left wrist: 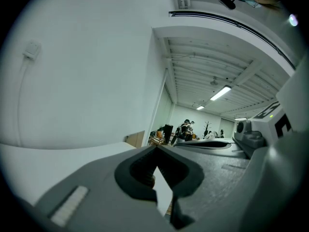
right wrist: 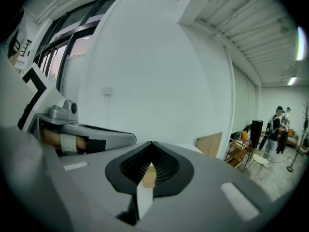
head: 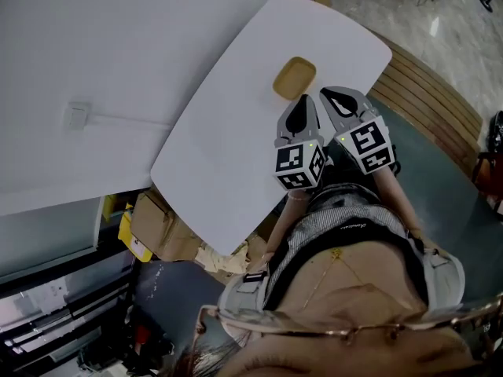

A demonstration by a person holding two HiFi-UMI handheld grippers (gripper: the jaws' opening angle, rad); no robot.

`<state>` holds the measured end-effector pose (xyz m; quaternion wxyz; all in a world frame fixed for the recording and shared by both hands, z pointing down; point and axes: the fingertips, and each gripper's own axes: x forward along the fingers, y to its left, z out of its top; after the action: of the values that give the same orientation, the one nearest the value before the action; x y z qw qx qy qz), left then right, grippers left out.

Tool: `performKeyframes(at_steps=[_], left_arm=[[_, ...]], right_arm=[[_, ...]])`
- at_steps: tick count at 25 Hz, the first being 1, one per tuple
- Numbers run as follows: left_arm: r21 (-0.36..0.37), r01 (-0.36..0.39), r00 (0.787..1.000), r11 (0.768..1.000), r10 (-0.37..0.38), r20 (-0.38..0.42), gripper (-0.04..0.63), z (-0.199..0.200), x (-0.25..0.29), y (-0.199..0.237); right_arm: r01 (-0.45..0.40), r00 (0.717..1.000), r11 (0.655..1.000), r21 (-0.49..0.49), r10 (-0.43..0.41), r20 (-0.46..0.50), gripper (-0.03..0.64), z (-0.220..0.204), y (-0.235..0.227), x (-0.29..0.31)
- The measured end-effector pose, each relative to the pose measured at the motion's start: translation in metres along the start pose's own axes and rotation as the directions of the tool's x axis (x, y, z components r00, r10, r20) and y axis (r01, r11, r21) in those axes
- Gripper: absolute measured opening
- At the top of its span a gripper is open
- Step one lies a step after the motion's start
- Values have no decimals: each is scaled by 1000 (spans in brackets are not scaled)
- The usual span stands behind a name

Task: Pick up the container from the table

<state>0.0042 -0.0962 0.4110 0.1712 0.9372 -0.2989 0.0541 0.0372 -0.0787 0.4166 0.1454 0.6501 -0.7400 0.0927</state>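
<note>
- Here, the container (head: 295, 78), a shallow tan dish with rounded corners, lies on the white table (head: 228, 140), towards its far end
- The left gripper (head: 303, 102) points at the container from the near side, with its tip just beside the dish's near edge; the head view does not show whether the two touch
- In the left gripper view its jaws meet at the tips and grip nothing, and only a thin sliver of white table shows in the slit behind them
- The right gripper (head: 328, 94) lies close alongside the left one, on its right, with its tip near the container's right-hand corner but apart from it
- In the right gripper view those jaws are closed tip to tip as well and hold nothing; a small patch of the tan container shows through the slit, beyond the tips
- Each gripper carries a marker cube (head: 299, 166) at its near end, over the table's edge
- A plain white wall (head: 94, 38) runs along the table's left side, with a small socket box (head: 77, 115) on it and a cable (head: 134, 120) leading off towards the table
- Crumpled cardboard boxes (head: 161, 226) sit below the table's near-left edge
- Far off in both gripper views, a few people (right wrist: 280, 124) stand in a bright room beyond the table
</note>
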Motion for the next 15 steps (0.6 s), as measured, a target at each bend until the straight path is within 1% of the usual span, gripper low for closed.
performKeyframes(at_steps=[3, 7, 15], left_arm=[[-12, -44, 999, 999, 45, 7, 1, 3, 5, 11], [-22, -109, 994, 994, 110, 16, 1, 7, 20, 18], [-43, -228, 972, 973, 230, 49, 1, 26, 64, 24]], right_arm=[[-37, 999, 999, -9, 37, -2, 25, 3, -3, 12], [-88, 996, 996, -23, 88, -4, 25, 4, -18, 27], [-218, 976, 974, -58, 218, 4, 25, 19, -58, 59]])
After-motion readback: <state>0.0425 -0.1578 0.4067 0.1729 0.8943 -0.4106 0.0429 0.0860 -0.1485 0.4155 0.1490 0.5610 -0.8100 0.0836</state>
